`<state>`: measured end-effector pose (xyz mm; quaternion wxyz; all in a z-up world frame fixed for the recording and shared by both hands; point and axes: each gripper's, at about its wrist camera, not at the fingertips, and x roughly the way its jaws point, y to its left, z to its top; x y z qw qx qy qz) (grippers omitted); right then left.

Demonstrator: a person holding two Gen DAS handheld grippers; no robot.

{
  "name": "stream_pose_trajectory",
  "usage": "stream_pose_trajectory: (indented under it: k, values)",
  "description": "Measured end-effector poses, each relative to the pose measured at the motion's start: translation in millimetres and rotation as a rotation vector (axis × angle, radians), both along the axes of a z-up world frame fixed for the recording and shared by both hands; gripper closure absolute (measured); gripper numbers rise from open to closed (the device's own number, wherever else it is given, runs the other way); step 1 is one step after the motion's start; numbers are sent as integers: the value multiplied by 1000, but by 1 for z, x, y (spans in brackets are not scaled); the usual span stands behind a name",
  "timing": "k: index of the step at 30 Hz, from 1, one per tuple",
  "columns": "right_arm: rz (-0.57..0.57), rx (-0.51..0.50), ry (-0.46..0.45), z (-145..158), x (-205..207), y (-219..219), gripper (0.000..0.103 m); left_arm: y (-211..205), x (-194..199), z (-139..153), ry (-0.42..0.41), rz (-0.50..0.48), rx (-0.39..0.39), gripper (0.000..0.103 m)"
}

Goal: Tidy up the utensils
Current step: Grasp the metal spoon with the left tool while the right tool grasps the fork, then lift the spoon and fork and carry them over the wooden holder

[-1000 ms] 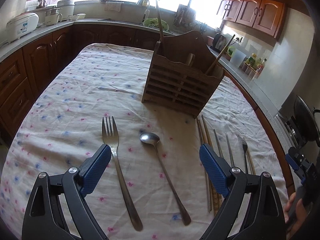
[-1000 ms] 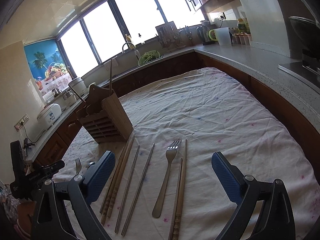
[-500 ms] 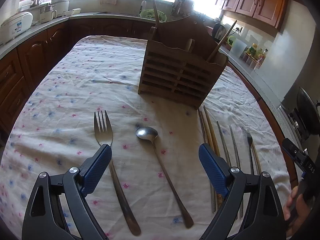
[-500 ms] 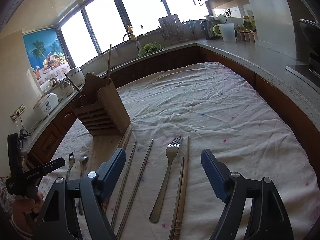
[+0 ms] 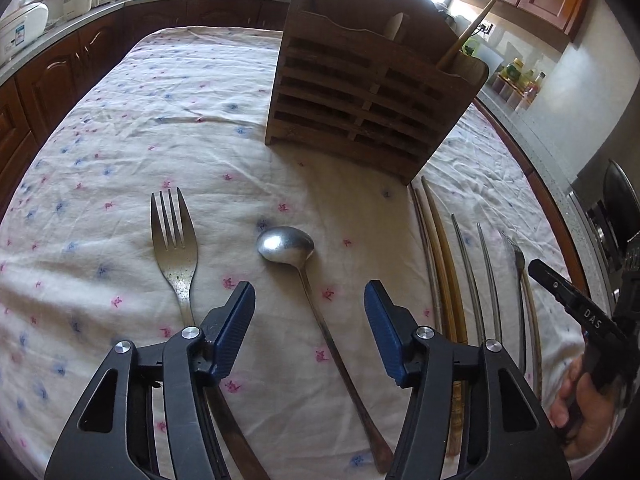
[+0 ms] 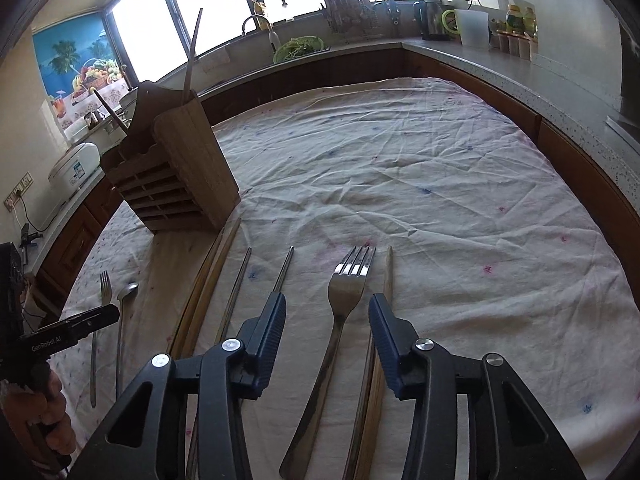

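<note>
A wooden utensil holder (image 5: pixel 372 92) stands on the flowered tablecloth (image 5: pixel 140 128); it also shows in the right wrist view (image 6: pixel 176 176). Below it lie a large fork (image 5: pixel 174 248) and a long steel spoon (image 5: pixel 316 304). My left gripper (image 5: pixel 308 304) hovers over the spoon's handle, jaws closing, pads clear of it. To the right lie wooden chopsticks (image 5: pixel 440 264) and metal chopsticks (image 5: pixel 476 280). In the right wrist view a second fork (image 6: pixel 344 308) lies between the closing jaws of my right gripper (image 6: pixel 326 316), untouched. A wooden chopstick pair (image 6: pixel 380 344) lies beside it.
Dark wood cabinets and a grey counter (image 6: pixel 500 60) ring the table. A rice cooker (image 5: pixel 20 32) sits at the left, a kettle and jars (image 6: pixel 516 32) at the back right. A hand (image 5: pixel 580 404) holding the other gripper shows at the right edge.
Both grippers have come lower and closer to the cloth, and both pairs of jaws have narrowed. The left now frames the spoon handle, the right the fork.
</note>
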<state>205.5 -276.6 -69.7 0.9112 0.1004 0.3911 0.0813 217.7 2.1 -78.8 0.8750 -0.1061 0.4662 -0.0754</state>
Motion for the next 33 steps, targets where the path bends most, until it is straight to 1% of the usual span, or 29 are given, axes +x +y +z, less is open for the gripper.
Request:
stream_pose_trajectory:
  k: [5,8,9,11,12,13,14,16,20,22,27,29,30,33]
  values:
    - [-1,-23,57,-12,21,4,65,-5,11,-7,27,-14,5,48]
    - [-1,-33,84,-18,30,5,70,-9,14,-7,15,-19,32,50]
    - [-2,-38,86,-19,32,5,72,-10,16,-7,12,-21,39,50]
    - [-2,-54,88,-19,34,6,81,-13,19,-8,4,-27,61,52]
    - [1,-53,89,-19,36,6,82,-14,19,-8,1,-28,80,60]
    - [3,-48,88,-19,37,6,82,-14,20,-8,-2,-30,94,73]
    - [5,-45,85,-19,37,5,82,-13,21,-9,-1,-33,95,81]
    - [11,-33,75,-17,36,6,83,-9,23,-10,3,-36,72,96]
    - [16,-2,53,-10,30,5,84,-6,20,-9,-3,-41,48,98]
    - [20,13,41,-5,27,5,84,-5,16,-5,-11,-45,33,101]
    - [17,53,7,11,15,2,84,-4,3,12,-55,-61,-4,101]
    - [23,69,-16,20,10,3,88,-2,-3,22,-78,-67,-29,101]
    - [26,78,-25,24,7,3,100,0,-6,27,-89,-70,-42,101]
    - [39,103,-49,36,-1,5,100,5,-16,42,-125,-73,-71,101]
